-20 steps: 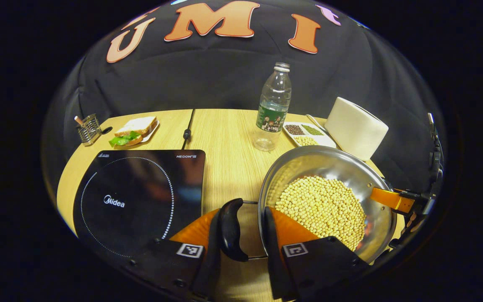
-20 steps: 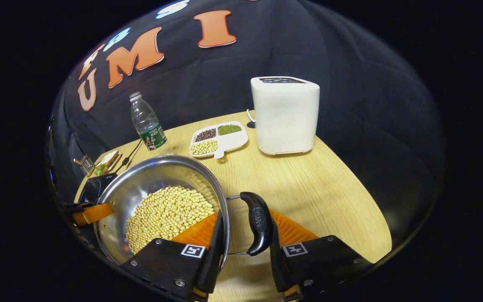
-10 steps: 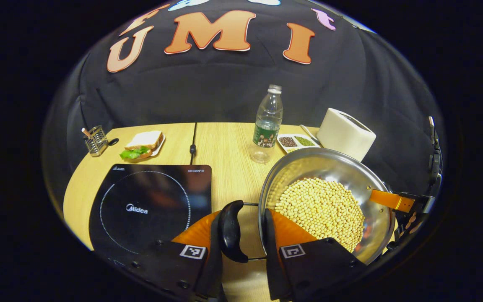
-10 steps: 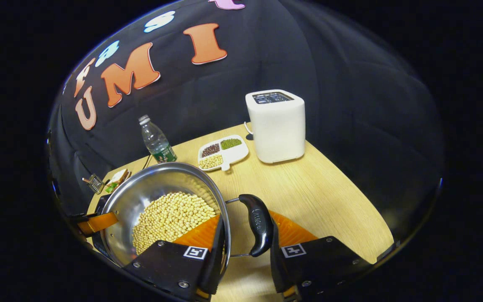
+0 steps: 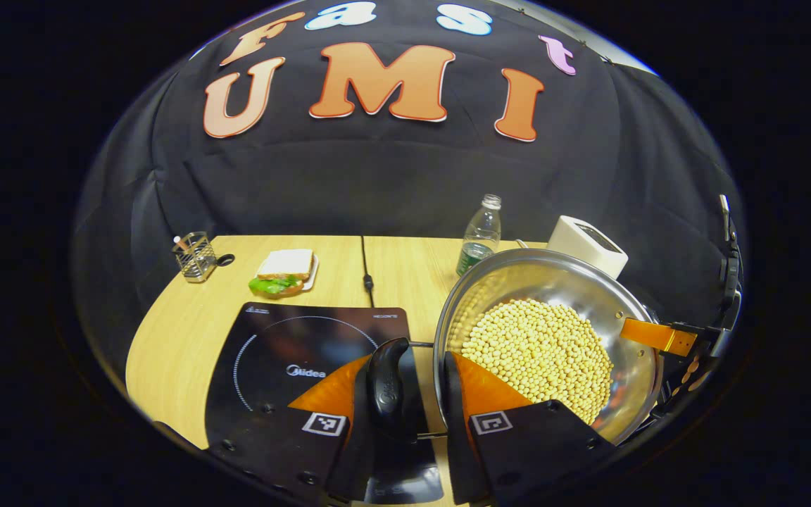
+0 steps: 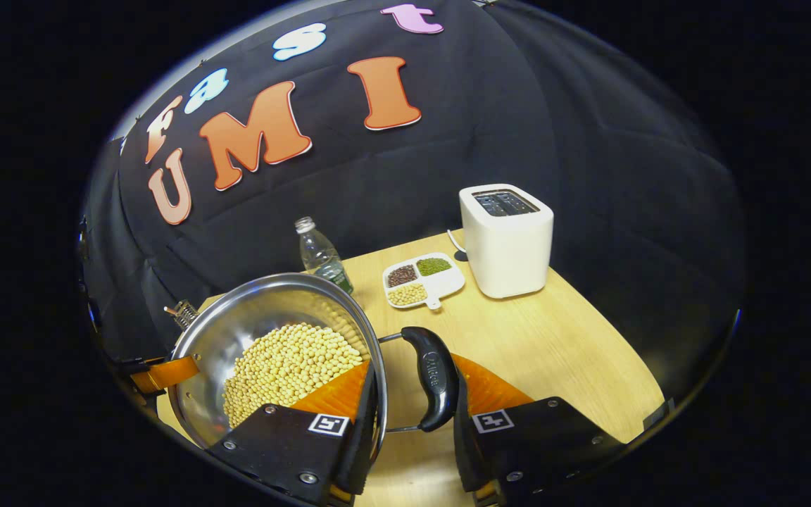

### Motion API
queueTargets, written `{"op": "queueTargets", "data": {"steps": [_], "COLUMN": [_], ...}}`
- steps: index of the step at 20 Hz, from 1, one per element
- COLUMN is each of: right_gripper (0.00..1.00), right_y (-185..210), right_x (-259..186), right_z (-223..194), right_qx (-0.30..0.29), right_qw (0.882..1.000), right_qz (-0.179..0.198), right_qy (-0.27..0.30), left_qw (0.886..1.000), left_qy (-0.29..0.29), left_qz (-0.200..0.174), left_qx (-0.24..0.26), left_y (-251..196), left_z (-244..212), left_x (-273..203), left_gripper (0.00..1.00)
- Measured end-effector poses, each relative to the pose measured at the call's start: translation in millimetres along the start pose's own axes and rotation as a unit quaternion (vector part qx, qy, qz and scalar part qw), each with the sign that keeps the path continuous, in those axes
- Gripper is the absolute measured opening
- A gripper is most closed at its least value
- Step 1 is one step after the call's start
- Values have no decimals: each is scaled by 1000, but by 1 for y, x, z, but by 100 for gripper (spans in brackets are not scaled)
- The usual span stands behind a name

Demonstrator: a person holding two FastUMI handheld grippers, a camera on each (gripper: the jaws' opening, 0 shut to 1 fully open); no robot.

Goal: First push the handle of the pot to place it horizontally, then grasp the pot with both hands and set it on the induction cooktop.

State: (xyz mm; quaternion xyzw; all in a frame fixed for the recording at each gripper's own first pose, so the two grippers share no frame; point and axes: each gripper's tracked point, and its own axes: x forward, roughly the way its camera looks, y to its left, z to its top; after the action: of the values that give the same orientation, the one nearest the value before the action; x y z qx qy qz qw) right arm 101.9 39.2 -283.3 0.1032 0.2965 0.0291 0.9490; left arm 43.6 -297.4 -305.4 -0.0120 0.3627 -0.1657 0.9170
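A steel pot [image 5: 518, 285] full of soybeans [image 5: 539, 352] hangs in the air above the wooden table [image 5: 180, 331]. My left gripper [image 5: 405, 352] is shut across the pot's black left handle [image 5: 388, 384] and rim, one finger outside the handle and one inside the wall. In the right gripper view, my right gripper [image 6: 412, 380] clamps the black right handle [image 6: 434, 377] and the rim of the pot [image 6: 258, 317] the same way. The black induction cooktop [image 5: 286, 345] lies below and left of the pot, and the left handle hangs over its right edge.
A water bottle [image 5: 479, 236], a white toaster [image 6: 507, 239] and a divided dish of beans [image 6: 423, 278] stand behind the pot. A sandwich plate [image 5: 282, 271], a wire holder [image 5: 194, 257] and the cooktop's cable [image 5: 367, 271] sit beyond the cooktop.
Both grippers have lifted the pot off the table and carried it left toward the cooktop. The table objects now look lower and farther away.
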Motion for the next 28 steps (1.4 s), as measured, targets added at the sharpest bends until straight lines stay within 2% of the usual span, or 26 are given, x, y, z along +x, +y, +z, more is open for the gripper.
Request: {"op": "queueTargets", "data": {"steps": [1,9,11,13,17,18,19,22,25,28], "right_gripper": [49,49,49,49,49,49,49,49,50,49], "right_y": [10,81,97,113,141,148,154,168,185,197], "right_x": [0,8,10,14,24,26,27,34,46,53], "right_z": [-1,-12,-13,-16,-27,-30,-32,-38,-45,-56], "right_qx": [-1,-11,-13,-16,-15,-15,-17,-33,-43,-40], "right_qw": [1000,999,999,999,998,998,998,998,997,997], "right_qz": [3,26,32,37,48,49,50,46,44,48], "right_qy": [1,15,18,20,31,34,35,39,44,52], "left_qw": [1000,999,999,999,998,998,998,998,997,997], "left_qy": [0,2,1,3,7,8,9,18,24,26], "left_qz": [3,28,33,38,47,49,50,49,52,57], "left_qx": [-2,-26,-31,-33,-33,-35,-36,-46,-51,-54], "left_y": [9,85,101,117,153,160,168,187,204,218], "left_z": [1,-1,1,0,0,-1,-3,-11,-17,-19], "left_x": [-4,-21,-24,-26,-24,-23,-22,-14,-6,3], "left_gripper": [48,53,48,49,53,48,51,48,53,51]}}
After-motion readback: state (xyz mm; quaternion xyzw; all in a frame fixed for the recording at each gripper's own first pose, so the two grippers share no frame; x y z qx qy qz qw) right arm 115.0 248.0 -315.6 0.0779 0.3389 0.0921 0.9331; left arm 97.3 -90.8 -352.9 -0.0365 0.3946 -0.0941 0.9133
